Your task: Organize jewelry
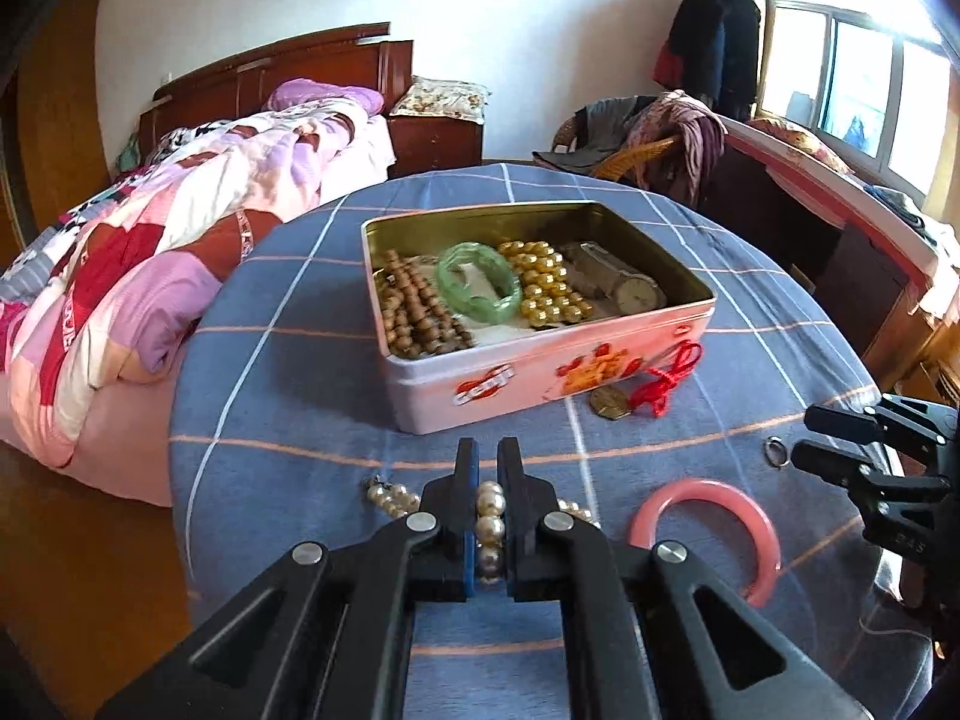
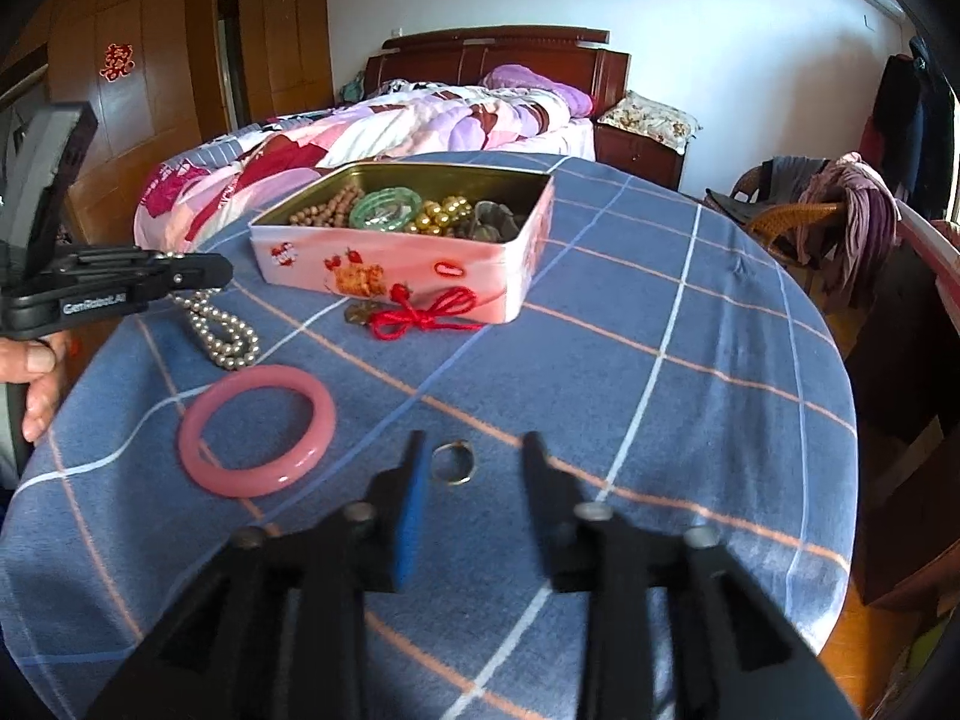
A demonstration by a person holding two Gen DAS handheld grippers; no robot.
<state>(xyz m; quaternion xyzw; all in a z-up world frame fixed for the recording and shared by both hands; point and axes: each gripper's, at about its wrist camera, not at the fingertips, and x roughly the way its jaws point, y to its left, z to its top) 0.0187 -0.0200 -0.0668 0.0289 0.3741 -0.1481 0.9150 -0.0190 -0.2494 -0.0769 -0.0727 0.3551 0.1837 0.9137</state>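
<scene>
Left tool (image 1: 487, 468) is clamped on a pearl necklace (image 1: 489, 519); beads sit pinched between its two fingers, the rest of the strand trails onto the blue checked surface (image 2: 630, 324) on both sides. From the right wrist view the strand (image 2: 222, 330) hangs down from the left tool (image 2: 222, 271) and pools on the cloth, so it looks partly lifted, not clear yet.

Right tool (image 2: 474, 450) is open, fingers spread either side of a small metal ring (image 2: 454, 463) lying flat on the surface. Nothing gripped. Likely lined up that way to close on the ring next.

Pink tin box (image 1: 540, 360) stands open mid-surface, already holding brown wooden beads (image 1: 420, 312), a green bangle (image 1: 477, 291), gold beads (image 1: 549, 288) and a watch (image 1: 636, 294). Guess it is the destination, so roughly half sorted.

Still out on the cloth: pink bangle (image 2: 257, 431) near the ring, and a red cord with a pendant (image 2: 420, 315) touching the box's front wall.

Risk: loose necklace ends may snag the box rim going in; the ring is thin and flat, easy to miss.
</scene>
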